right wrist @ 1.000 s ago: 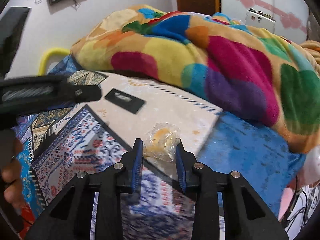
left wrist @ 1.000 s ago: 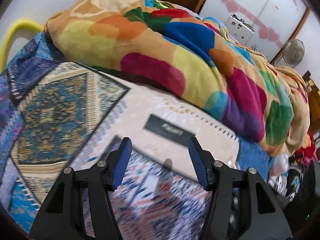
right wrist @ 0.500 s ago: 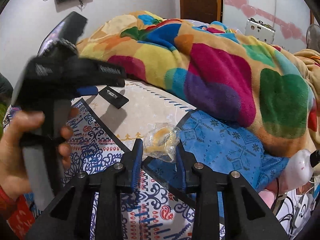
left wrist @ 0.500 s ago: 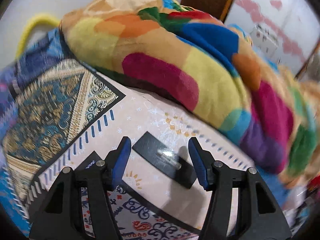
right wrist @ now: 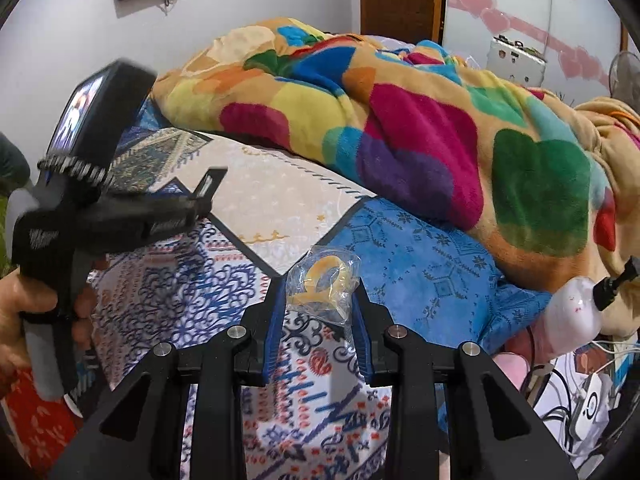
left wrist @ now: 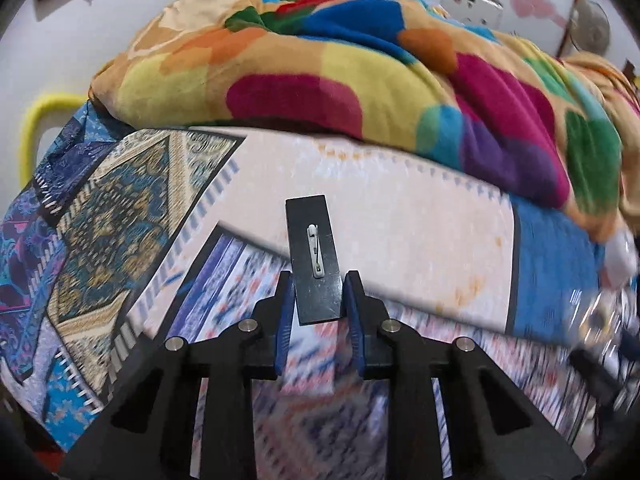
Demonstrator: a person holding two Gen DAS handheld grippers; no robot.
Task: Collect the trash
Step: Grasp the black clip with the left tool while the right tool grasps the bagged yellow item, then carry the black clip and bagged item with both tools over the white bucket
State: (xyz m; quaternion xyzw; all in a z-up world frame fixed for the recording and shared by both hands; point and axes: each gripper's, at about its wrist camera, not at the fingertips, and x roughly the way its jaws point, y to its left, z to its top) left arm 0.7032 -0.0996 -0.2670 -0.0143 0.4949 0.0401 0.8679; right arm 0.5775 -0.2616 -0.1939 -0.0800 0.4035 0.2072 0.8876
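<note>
In the left wrist view my left gripper (left wrist: 316, 284) is shut on a flat black card with a white clip (left wrist: 314, 258), lifted above the patterned bedsheet (left wrist: 400, 240). In the right wrist view my right gripper (right wrist: 320, 296) is shut on a crumpled clear plastic wrapper with yellow inside (right wrist: 322, 286), held above the bed. The left gripper with the black card (right wrist: 206, 186) in its tips shows at the left of the right wrist view.
A thick multicoloured blanket (left wrist: 360, 80) is heaped across the far side of the bed. A yellow bed rail (left wrist: 36, 128) is at the left. A white bottle (right wrist: 572, 316), cables and chargers (right wrist: 580, 400) lie off the bed's right edge.
My left gripper closed on the black card and lifted it off the sheet. My right gripper kept hold of the wrapper and drew back slightly.
</note>
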